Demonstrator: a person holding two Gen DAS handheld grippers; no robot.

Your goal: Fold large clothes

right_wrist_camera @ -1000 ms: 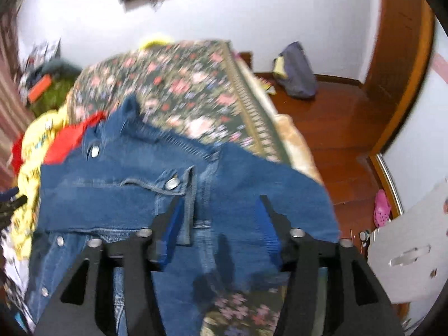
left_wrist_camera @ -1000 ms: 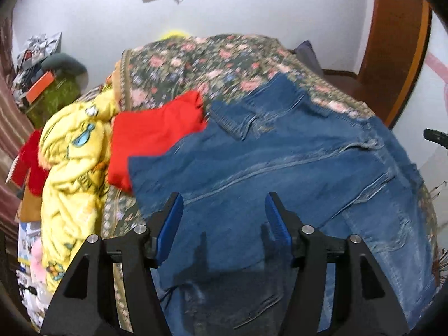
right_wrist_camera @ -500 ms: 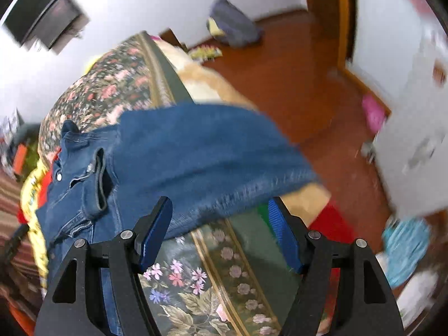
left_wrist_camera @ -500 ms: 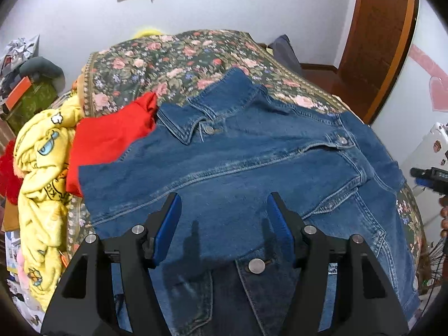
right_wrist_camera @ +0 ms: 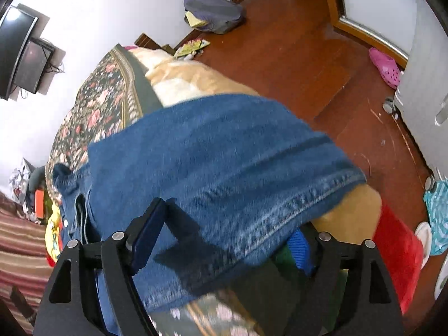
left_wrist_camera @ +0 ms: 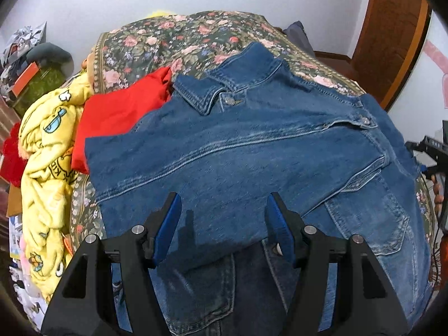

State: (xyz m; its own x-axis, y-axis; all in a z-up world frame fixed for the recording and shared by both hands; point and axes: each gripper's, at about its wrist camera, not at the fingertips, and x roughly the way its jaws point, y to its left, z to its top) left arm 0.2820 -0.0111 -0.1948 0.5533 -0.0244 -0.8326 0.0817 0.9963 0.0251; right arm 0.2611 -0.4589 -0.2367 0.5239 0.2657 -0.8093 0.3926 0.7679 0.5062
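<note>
A blue denim jacket point(left_wrist_camera: 252, 151) lies spread on the floral bedspread point(left_wrist_camera: 173, 36), collar toward the far side, one sleeve folded across its front. My left gripper point(left_wrist_camera: 224, 224) hovers open just above the folded sleeve, holding nothing. In the right wrist view the other denim sleeve point(right_wrist_camera: 224, 173) hangs over the bed's right edge. My right gripper point(right_wrist_camera: 224, 243) is open, its fingers on either side of the sleeve's cuff hem, with the cloth lying between them. The right gripper also shows at the left wrist view's right edge point(left_wrist_camera: 428, 151).
A red garment point(left_wrist_camera: 120, 117) and a yellow printed garment point(left_wrist_camera: 47, 168) lie at the bed's left. Wooden floor point(right_wrist_camera: 322, 56) lies to the bed's right, with a grey bag point(right_wrist_camera: 212, 11), a pink shoe point(right_wrist_camera: 385, 65) and a red cloth point(right_wrist_camera: 397, 252).
The left gripper has pulled back and risen a little over the jacket. The right gripper has swung right and down to the sleeve hanging off the bed edge; the cuff now lies between its fingers.
</note>
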